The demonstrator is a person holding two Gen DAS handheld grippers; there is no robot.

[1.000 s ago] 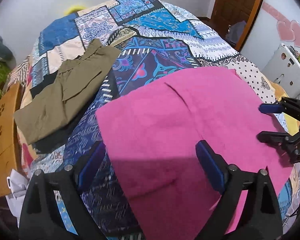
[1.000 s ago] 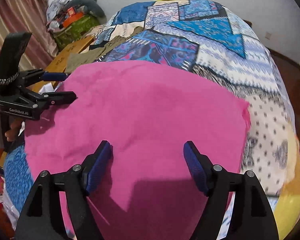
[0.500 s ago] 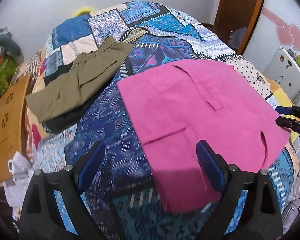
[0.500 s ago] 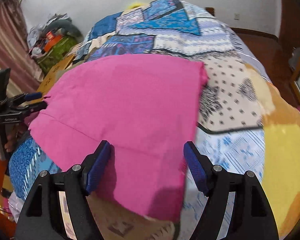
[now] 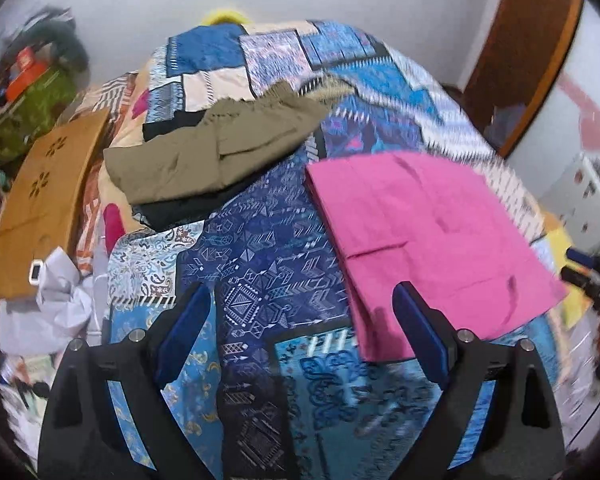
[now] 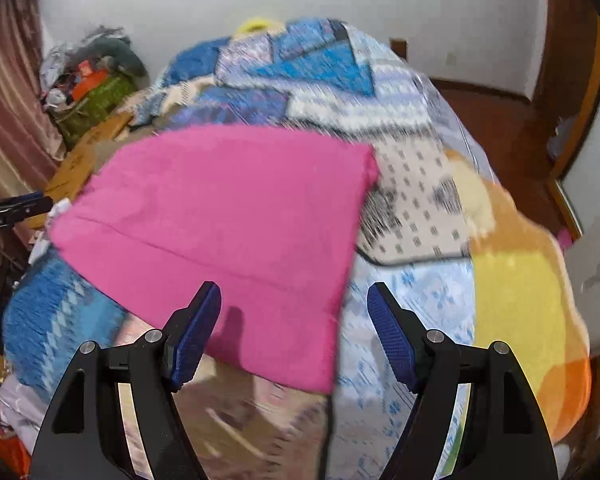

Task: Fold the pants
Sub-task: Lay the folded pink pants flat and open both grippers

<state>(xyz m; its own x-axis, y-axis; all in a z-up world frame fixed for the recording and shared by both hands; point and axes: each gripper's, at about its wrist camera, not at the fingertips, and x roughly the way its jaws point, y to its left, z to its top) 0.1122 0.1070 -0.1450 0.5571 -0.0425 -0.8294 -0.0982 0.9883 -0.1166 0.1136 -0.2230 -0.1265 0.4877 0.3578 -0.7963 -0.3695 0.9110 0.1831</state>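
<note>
The pink pants (image 5: pixel 428 240) lie folded flat on the patchwork bed cover (image 5: pixel 260 264), ahead of the left hand-held gripper (image 5: pixel 300 332) and off to its right side. That gripper is released, its blue pads spread wide over the cover and holding nothing. The right hand-held gripper (image 6: pixel 294 332) is likewise released and empty, with the pants (image 6: pixel 228 224) just ahead of it and mostly toward its left pad. Farther ahead of the left gripper, to its left, olive pants (image 5: pixel 216 152) sit folded on what seems, through the blur, to be a dark garment.
</note>
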